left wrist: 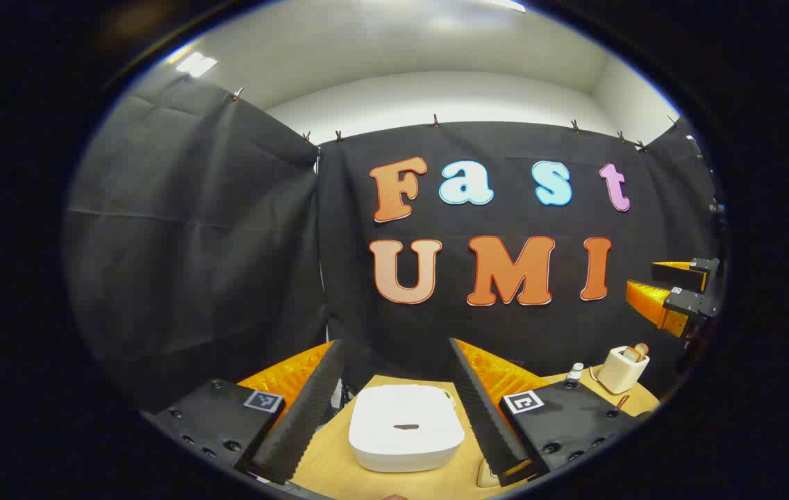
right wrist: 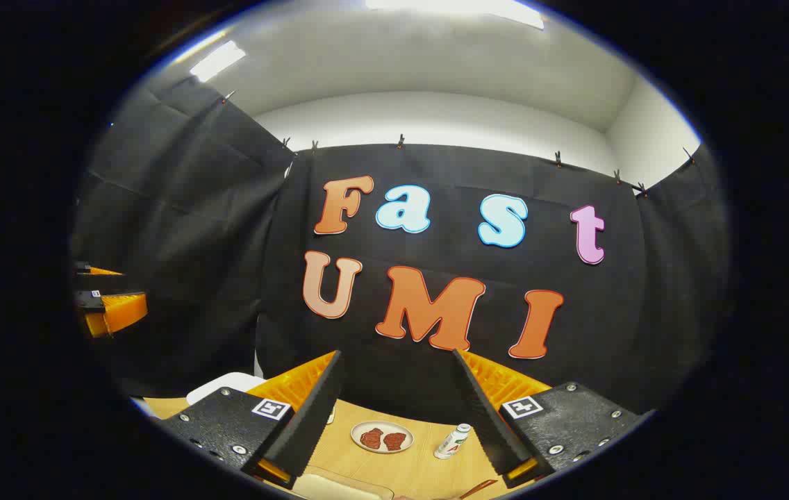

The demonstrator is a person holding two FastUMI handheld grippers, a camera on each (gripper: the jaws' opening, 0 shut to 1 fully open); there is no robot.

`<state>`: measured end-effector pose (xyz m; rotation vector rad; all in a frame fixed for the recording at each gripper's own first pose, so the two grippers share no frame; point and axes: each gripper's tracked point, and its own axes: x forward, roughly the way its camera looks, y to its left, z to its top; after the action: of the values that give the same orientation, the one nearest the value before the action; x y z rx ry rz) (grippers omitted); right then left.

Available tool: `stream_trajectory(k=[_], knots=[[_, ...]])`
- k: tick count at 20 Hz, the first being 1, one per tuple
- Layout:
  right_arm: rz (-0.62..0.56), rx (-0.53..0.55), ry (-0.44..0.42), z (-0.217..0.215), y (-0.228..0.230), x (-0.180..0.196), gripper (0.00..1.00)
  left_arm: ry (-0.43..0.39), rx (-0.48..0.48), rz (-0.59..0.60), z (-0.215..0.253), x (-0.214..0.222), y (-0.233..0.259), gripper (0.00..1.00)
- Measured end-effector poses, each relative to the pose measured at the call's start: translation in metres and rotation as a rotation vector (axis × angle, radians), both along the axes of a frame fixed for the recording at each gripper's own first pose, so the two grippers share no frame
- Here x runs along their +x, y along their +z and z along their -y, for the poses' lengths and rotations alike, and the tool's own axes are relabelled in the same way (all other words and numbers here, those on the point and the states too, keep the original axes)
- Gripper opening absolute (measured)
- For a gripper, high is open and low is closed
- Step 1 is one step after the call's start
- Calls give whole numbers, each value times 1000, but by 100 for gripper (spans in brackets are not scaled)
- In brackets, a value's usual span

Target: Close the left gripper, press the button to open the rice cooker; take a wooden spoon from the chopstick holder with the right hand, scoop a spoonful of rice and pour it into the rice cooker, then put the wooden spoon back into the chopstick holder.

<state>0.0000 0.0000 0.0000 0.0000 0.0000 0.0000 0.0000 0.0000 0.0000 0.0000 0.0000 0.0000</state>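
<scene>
Both fingers of the left gripper (left wrist: 394,410) rise from the bottom of the left gripper view, spread wide apart w/ nothing between them; through the gap sits the white, rounded-square rice cooker (left wrist: 405,427), lid down, on the light wooden tabletop (left wrist: 328,462). Far right on that table: a cream, boxy chopstick holder (left wrist: 621,369) w/ the wooden spoon (left wrist: 639,351) end poking out the top. A small white-capped bottle (left wrist: 576,372) stands just beside the holder, on its left. Right gripper (left wrist: 672,295) hangs in the air above the holder, at the right edge, fingers apart.

Right gripper view: its own fingers likewise stand apart, empty, gripper midpoint approx (right wrist: 398,410). Between them, farther off on the table, a small round plate (right wrist: 382,437) w/ two reddish-brown pieces on it, and nearby to its right a small white bottle w/ label (right wrist: 451,442), tilted in this view. Left gripper shows at the left edge, up off the table. White corner of the cooker peeks out behind the near left finger.
</scene>
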Motion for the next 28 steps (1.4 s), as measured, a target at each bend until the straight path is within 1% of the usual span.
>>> stream_trajectory(k=[1, 3, 5, 11, 12, 13, 14, 15, 16, 20, 24, 28], knots=[[-5, 20, 5, -1, -3, -1, 95, 5, 9, 13, 2, -6, 4, 100], [-13, 31, -5, 10, -8, -4, 95, 2, 10, 39, 8, -10, 12, 99], [-17, 34, -20, 22, -9, -7, 95, -6, 2, 57, 16, -11, 16, 100], [-24, 31, -87, 59, -16, -18, 95, -44, 0, 76, 41, 7, 19, 100], [-30, 35, -95, 62, -19, -19, 97, -45, -2, 78, 43, 9, 19, 100], [-44, 52, -91, 62, -22, -19, 95, -47, -5, 80, 47, 13, 19, 100], [-59, 69, -74, 59, -26, -22, 95, -48, -9, 84, 50, 15, 19, 100], [-67, 87, -72, 60, -29, -22, 95, -46, -13, 89, 51, 17, 21, 99], [-71, 95, -79, 67, -29, -22, 95, -50, -15, 95, 55, 20, 21, 100], [-70, 84, -137, 88, -33, -19, 95, -56, -15, 98, 62, 28, 19, 100], [-58, 74, -168, 98, -34, -18, 95, -59, -18, 95, 66, 33, 15, 100], [-60, 76, -177, 102, -39, -13, 95, -51, -9, 95, 67, 37, 13, 100]])
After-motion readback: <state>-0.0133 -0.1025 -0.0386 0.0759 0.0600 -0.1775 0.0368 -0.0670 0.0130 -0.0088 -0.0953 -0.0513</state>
